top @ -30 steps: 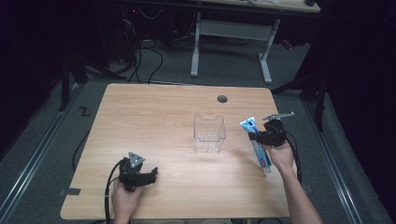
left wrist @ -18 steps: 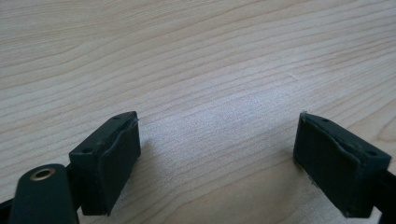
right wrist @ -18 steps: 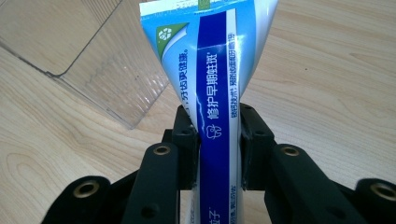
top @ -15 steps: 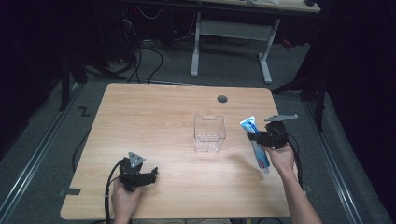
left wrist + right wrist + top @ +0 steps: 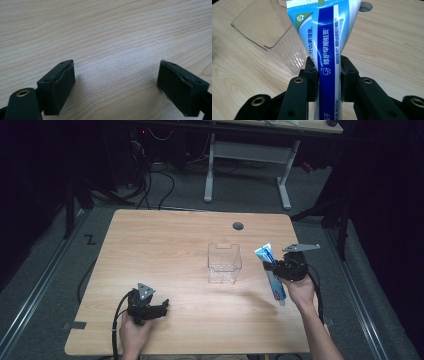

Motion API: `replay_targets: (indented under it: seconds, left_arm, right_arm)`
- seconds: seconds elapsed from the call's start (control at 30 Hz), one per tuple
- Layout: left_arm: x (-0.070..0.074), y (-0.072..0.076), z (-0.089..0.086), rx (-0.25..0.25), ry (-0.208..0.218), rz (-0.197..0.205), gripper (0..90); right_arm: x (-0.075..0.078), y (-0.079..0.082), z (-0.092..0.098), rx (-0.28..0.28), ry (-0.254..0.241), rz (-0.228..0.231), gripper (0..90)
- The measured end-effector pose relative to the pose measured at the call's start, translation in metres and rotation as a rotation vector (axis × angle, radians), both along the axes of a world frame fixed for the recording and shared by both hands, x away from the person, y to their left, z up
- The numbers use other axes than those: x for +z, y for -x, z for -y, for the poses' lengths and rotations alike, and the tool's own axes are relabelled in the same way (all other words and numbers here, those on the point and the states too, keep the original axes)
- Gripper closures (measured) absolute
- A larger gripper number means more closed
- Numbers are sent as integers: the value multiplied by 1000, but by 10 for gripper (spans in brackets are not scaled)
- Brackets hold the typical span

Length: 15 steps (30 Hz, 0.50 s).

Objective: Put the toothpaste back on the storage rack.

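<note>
Right gripper (image 5: 280,266) clamped on a blue and white toothpaste tube (image 5: 325,37), flat crimped end sticking out beyond the jaws, cap end trailing back toward the hand; clear plastic box (image 5: 224,263) just ahead and to the left of it. Left gripper (image 5: 116,87) apart, holding nothing, low over bare wooden surface (image 5: 165,250), well away from the tube

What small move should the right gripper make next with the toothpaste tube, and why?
Probably carry the toothpaste tube leftward over the clear container before lowering it. The right gripper is shut on the tube's middle, the open-topped container stands just to its left in the high view, and the left gripper rests open, apart.
</note>
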State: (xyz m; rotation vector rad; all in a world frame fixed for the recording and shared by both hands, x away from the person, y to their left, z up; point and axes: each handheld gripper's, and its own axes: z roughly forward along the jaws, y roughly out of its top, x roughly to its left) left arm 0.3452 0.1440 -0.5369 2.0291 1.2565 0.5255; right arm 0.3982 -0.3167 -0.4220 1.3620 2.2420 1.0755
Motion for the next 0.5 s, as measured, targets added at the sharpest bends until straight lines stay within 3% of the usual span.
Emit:
replay_targets:
  seconds: [0.5]
  left_arm:
    - [0,0,0,0,0,0,149]
  right_arm:
    - [18,7,-17,50,-5,56,724]
